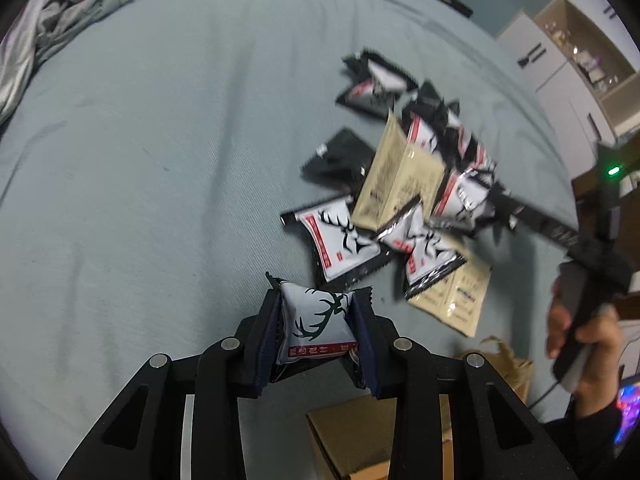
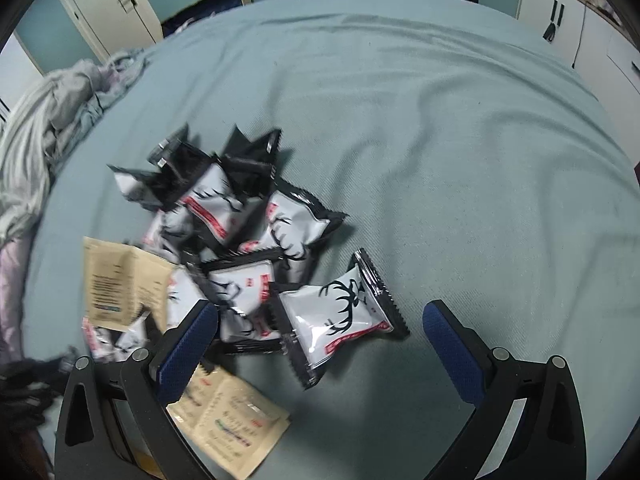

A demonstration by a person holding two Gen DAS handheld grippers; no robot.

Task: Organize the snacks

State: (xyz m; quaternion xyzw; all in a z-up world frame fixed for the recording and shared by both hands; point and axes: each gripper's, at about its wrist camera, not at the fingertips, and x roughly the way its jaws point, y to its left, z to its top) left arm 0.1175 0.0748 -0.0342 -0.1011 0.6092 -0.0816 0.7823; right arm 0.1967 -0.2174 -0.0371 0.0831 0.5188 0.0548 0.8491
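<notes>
My left gripper (image 1: pixel 318 304) is shut on a white snack packet with a black deer print (image 1: pixel 316 324), its pads pressing the packet's two sides above the bed. A pile of the same black-and-white deer packets (image 1: pixel 400 208) lies on the blue-grey sheet, mixed with tan sachets (image 1: pixel 396 184). In the right wrist view my right gripper (image 2: pixel 320 312) hangs open over the near edge of that pile (image 2: pixel 224 220). One deer packet (image 2: pixel 340 316) lies on the sheet between its blue pads (image 2: pixel 188 344), untouched. Tan sachets (image 2: pixel 232 420) lie under its left finger.
Crumpled grey bedding (image 1: pixel 72 12) (image 2: pixel 52 128) is heaped at the far left of the bed. A cardboard box (image 1: pixel 352 436) sits below my left gripper. A hand (image 1: pixel 576 336) holds the right tool at the right edge. White cabinets (image 2: pixel 560 20) stand beyond the bed.
</notes>
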